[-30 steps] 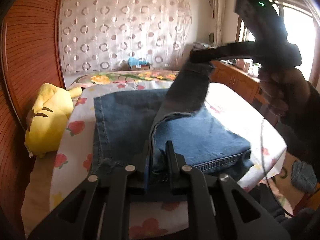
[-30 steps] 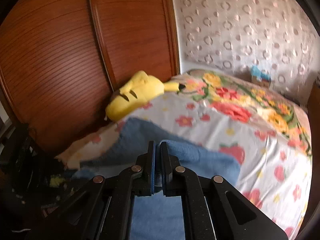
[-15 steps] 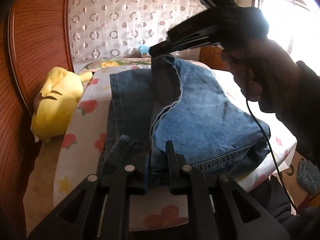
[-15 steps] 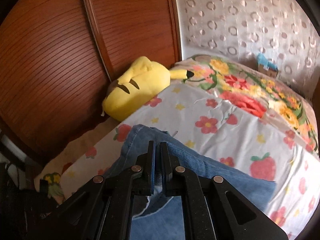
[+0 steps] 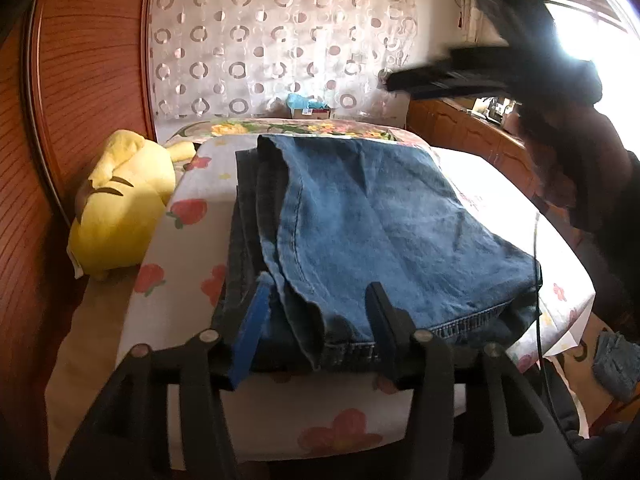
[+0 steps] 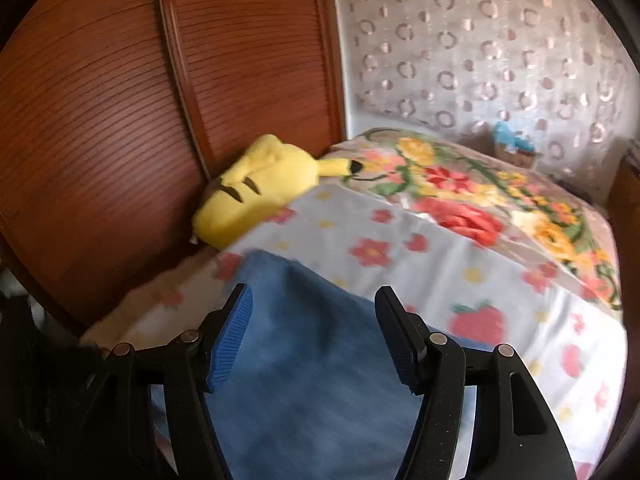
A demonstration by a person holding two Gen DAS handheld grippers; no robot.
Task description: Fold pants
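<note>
A home bedroom, by all signs: a bed (image 5: pixel 500 196) spread with a flower-and-strawberry sheet (image 6: pixel 440 264) over a floral blanket (image 6: pixel 480 184), a yellow plush toy (image 5: pixel 120 216) beside a slatted wooden wardrobe door (image 6: pixel 120 100), a circle-patterned curtain (image 5: pixel 260 40) behind, and what seems a low wooden cabinet (image 5: pixel 460 128) under the bright window (image 5: pixel 592 20).

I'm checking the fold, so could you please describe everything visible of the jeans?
The jeans are blue denim, folded into a layered stack lying flat on the flowered sheet. The lighter top layer shows a stitched hem at the near edge; darker layers protrude on the left. The left gripper straddles the near edge with jaws open, not clamping.
</note>
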